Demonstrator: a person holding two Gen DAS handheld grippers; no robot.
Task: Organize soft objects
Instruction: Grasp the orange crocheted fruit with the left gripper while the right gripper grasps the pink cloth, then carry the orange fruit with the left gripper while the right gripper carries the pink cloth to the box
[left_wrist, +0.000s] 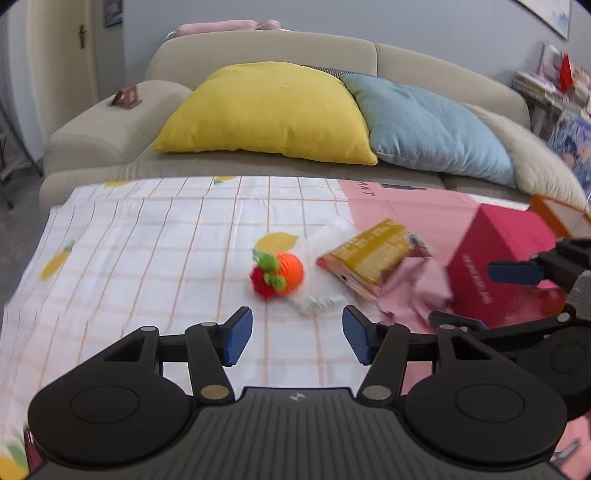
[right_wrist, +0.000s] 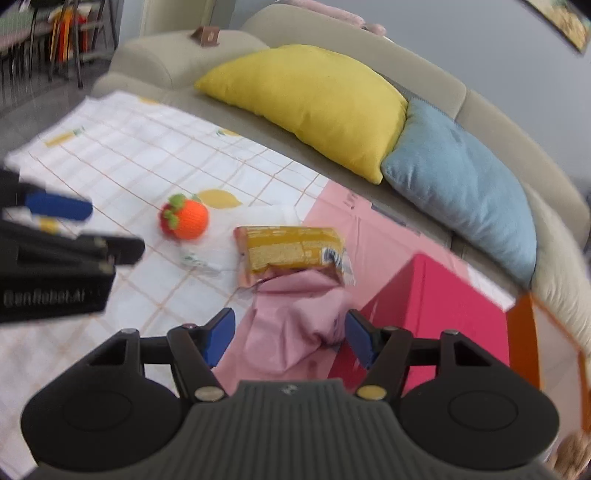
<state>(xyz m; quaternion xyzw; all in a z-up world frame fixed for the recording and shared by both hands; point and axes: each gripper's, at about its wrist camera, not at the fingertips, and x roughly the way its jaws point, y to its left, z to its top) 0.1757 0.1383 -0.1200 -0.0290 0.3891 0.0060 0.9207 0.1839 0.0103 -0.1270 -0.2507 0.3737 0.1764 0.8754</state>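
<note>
The left gripper (left_wrist: 297, 338) hangs over a checked cloth (left_wrist: 147, 258) printed with lemons, its jaws spread with nothing between them but bare cloth. Just ahead of it lies a knitted fruit toy (left_wrist: 279, 275), orange with a red piece and green leaves. To the right of the toy, a crumpled clear wrapper (left_wrist: 317, 301) rests on the cloth, and past that a yellow snack pack (left_wrist: 373, 254) lies flat.

The right gripper (right_wrist: 290, 339) hangs over a pink cloth (right_wrist: 291, 317) bunched into a loose heap. Its jaws stand apart on either side of the heap (the pads do not appear to press it, though blur makes the right-hand pad hard to judge). The far end of the pink cloth overlaps the near edge of the snack pack. A red box (right_wrist: 436, 314) stands just right of the heap, on a pink sheet (right_wrist: 369, 229) that covers the right part of the table; an orange box (right_wrist: 521, 339) sits beside it, further right.

Behind the table runs a beige sofa (left_wrist: 122, 125) with a yellow cushion (left_wrist: 269, 110) and a blue cushion (left_wrist: 432, 125) leaning side by side, touching. Each gripper shows at the edge of the other's view, blurred.
</note>
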